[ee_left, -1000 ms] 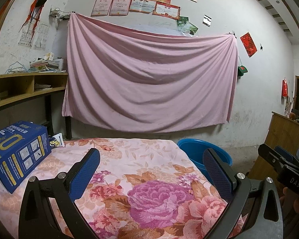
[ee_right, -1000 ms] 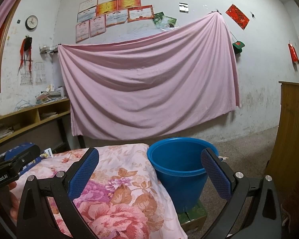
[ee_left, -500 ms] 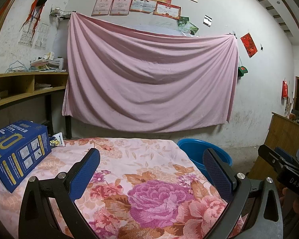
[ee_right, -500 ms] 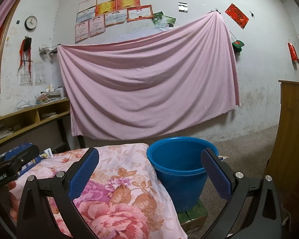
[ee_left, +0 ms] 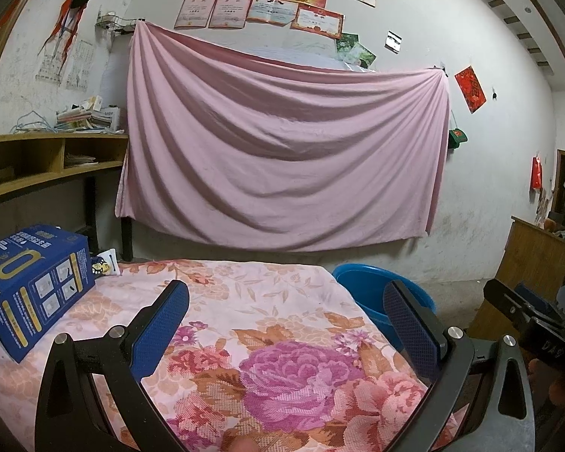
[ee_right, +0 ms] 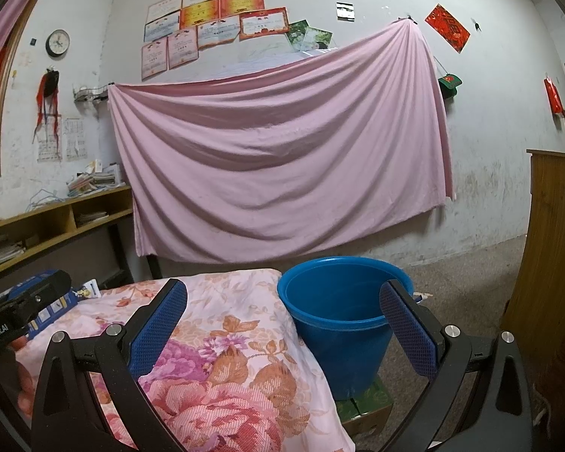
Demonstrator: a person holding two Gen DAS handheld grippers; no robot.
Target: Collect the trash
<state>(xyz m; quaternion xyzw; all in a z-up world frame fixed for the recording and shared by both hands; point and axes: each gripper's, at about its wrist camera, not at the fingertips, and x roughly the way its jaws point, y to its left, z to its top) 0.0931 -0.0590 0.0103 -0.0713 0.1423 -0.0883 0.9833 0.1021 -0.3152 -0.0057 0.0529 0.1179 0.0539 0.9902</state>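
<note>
Blue box (ee_left: 34, 286): cardboard, rectangular, printed in gold and white; lies at the left edge of the left-wrist view on the floral bedcover (ee_left: 267, 324), long axis running from lower left toward upper right. Small white packet (ee_left: 104, 263): just behind the box. Blue bucket (ee_right: 342, 316): smooth plastic, round, upright beside the bed. Left hand-held gripper (ee_left: 286, 324): spread wide, holding nothing. Right hand-held gripper (ee_right: 282, 324): spread wide, holding nothing.

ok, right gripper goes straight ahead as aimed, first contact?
Likely the blue bucket, near its rim, between the open right gripper fingers; the floral cloth edge lies just left. Depth unclear.
</note>
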